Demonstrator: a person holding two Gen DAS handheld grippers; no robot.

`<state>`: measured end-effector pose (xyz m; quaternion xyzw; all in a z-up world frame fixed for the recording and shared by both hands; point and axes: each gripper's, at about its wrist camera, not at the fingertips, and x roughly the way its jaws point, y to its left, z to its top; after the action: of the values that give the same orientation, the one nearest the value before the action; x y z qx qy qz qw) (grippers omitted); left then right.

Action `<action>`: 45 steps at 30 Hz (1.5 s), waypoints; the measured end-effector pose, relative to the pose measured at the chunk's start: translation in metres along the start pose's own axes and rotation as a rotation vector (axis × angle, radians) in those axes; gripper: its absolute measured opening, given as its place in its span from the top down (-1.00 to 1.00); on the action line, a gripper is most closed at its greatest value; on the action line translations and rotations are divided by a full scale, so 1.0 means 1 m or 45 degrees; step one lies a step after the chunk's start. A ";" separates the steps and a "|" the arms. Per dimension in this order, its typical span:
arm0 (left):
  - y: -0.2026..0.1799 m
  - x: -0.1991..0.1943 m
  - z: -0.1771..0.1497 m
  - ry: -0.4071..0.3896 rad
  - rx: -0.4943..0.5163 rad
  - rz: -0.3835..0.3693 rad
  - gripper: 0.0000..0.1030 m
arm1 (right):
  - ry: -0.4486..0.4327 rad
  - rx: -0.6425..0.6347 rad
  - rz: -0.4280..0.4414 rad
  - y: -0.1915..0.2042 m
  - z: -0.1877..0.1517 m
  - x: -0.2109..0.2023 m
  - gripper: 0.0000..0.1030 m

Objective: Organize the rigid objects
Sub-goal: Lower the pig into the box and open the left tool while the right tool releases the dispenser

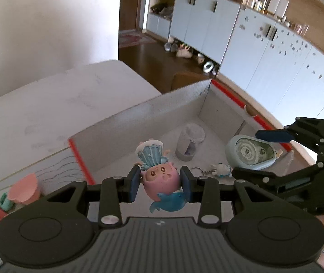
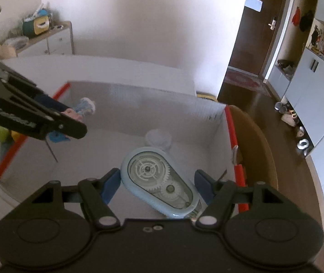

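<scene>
My left gripper [image 1: 159,183] is shut on a pink figurine [image 1: 160,177] with a blue shell hat and a blue dolphin, held above the near edge of a white cardboard box [image 1: 139,113] with red-taped rims. My right gripper [image 2: 157,184] is open over the box; a light-blue correction-tape dispenser [image 2: 159,182] sits between its fingers, touching neither as far as I can see. It also shows in the left wrist view [image 1: 250,153], beside the right gripper [image 1: 269,152]. The left gripper and figurine [image 2: 75,113] show in the right wrist view.
Inside the box are a small grey lidded jar [image 1: 189,144] and a white keychain charm [image 1: 220,169]. Left of the box on the table are a pink heart-shaped cup [image 1: 25,190] and small green and red items [image 1: 0,207]. A wooden chair [image 2: 255,141] stands behind the box.
</scene>
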<state>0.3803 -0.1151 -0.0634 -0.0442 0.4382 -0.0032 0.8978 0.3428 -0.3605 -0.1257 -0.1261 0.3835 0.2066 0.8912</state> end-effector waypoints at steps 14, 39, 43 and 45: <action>-0.021 0.091 0.026 0.205 0.049 0.104 0.28 | 0.131 -0.076 0.030 -0.008 0.002 0.045 -0.37; -0.026 0.136 0.027 0.385 0.053 0.144 0.27 | 0.309 -0.225 -0.014 0.011 0.008 0.061 -0.37; -0.024 0.131 0.025 0.380 0.047 0.144 0.24 | 0.323 -0.233 -0.022 0.011 0.003 0.064 -0.37; -0.024 0.127 0.025 0.376 0.040 0.138 0.18 | 0.319 -0.230 -0.020 0.011 0.003 0.064 -0.38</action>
<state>0.4787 -0.1425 -0.1457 -0.0053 0.5671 0.0320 0.8230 0.3788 -0.3321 -0.1714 -0.2335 0.4707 0.2160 0.8230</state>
